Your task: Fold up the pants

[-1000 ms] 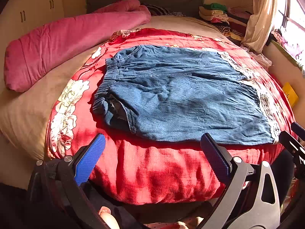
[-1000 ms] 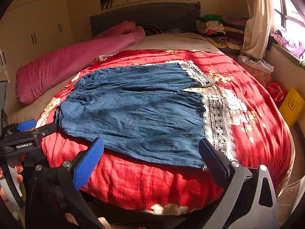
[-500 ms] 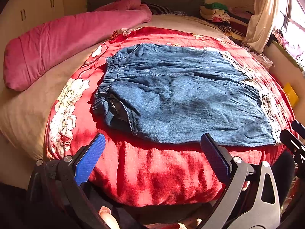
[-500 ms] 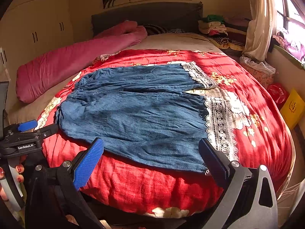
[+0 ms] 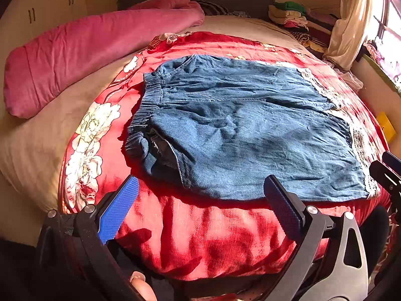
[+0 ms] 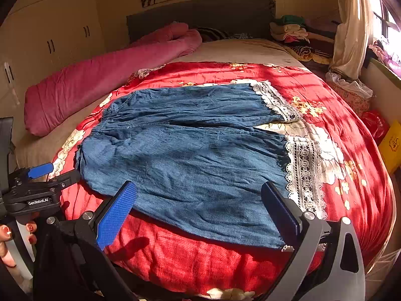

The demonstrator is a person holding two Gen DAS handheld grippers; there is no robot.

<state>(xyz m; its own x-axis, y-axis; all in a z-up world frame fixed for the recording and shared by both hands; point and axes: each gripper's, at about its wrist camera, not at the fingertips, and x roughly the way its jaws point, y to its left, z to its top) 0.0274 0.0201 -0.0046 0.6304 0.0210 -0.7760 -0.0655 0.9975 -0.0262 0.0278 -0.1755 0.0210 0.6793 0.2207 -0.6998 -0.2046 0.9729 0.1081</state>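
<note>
Each black hand-held gripper (image 6: 198, 209) has blue textured pads (image 6: 114, 215) and silver screws.

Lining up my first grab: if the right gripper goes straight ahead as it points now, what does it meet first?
Most likely the near leg of the blue pants, lying flat on the red quilt. The right gripper is open and apart from them; depth is unclear.

A: What's your rm look like?
B: Bed w/ red floral quilt (image 6: 313, 95), grey headboard (image 6: 200, 15) at 12, cream wardrobes (image 6: 50, 30) at 10, sunlit window (image 6: 386, 25) + curtain (image 6: 351, 25) at 2.
</note>
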